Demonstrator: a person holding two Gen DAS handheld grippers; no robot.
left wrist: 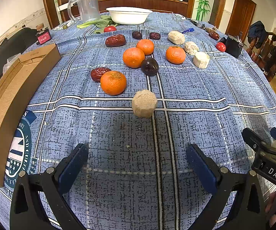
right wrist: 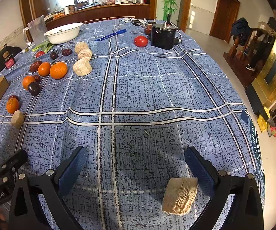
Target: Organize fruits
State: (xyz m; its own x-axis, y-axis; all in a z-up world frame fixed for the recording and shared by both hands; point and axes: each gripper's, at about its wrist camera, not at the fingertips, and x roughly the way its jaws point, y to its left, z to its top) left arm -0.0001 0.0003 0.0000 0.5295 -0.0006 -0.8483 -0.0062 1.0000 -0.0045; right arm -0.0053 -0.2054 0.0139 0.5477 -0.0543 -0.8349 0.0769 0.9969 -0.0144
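Several mandarins lie mid-table, the nearest one (left wrist: 113, 82) beside a red date (left wrist: 99, 73); a dark plum (left wrist: 149, 66) touches another mandarin (left wrist: 133, 57). A beige ribbed block (left wrist: 144, 103) sits just ahead of my left gripper (left wrist: 137, 164), which is open with nothing between its fingers. Three more beige blocks (left wrist: 191, 48) line up at the right. My right gripper (right wrist: 136, 165) is open wide; another beige block (right wrist: 180, 195) lies on the cloth against the inside of its right finger (right wrist: 200, 167). In the left wrist view the right gripper (left wrist: 266, 137) is low at the right edge.
A white bowl (left wrist: 128, 15) and a glass pitcher (left wrist: 88, 6) stand at the far edge, with greens and a tomato (left wrist: 110, 28). A cardboard box (left wrist: 13, 99) runs along the left. A black cylinder device (right wrist: 163, 35), a tomato (right wrist: 140, 41) and a blue marker (right wrist: 112, 35) lie at the far right.
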